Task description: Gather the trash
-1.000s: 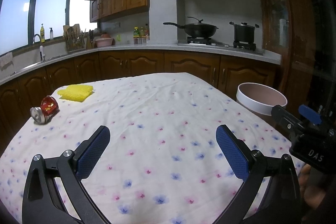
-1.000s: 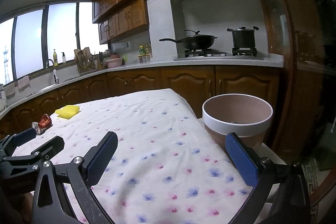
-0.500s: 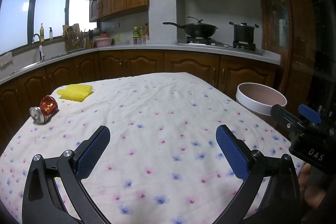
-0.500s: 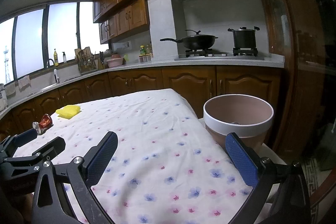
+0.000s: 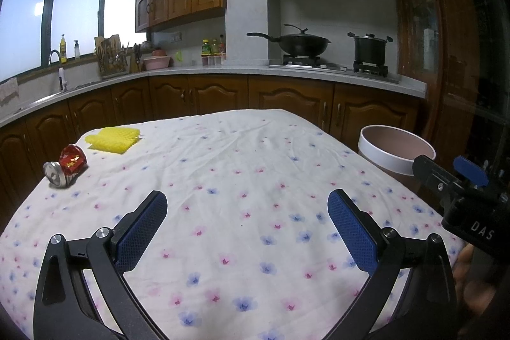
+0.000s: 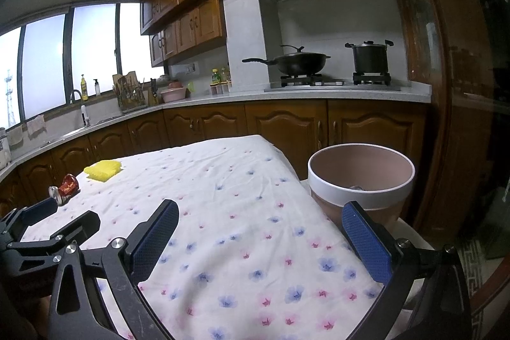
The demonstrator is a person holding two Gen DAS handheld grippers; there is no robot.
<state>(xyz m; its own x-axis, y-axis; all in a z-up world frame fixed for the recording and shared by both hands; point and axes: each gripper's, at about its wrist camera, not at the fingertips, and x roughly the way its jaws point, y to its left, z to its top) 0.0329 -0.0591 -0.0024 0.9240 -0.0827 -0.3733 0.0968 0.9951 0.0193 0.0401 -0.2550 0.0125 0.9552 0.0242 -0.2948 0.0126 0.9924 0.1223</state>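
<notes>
Can (image 5: pixel 65 169) lies on its side at the tabletop's (image 5: pixel 255 168) left edge, up-left of the wide-open left tool (image 5: pixel 247 227), nearer than the wide-open right tool (image 6: pixel 259 236).

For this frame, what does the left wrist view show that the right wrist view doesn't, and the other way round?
Only the left wrist view: the "DAS" lettering on the right gripper's body at its right edge, and the crushed red can large enough to see its silver end.

Only the right wrist view: inside the pink bin down to a small object at the bottom, and the left gripper from the side, at the left edge.

Both: the floral tablecloth, the yellow cloth, the can, the bin, the wok and the pot on the stove. Each view's own gripper is open and empty.
</notes>
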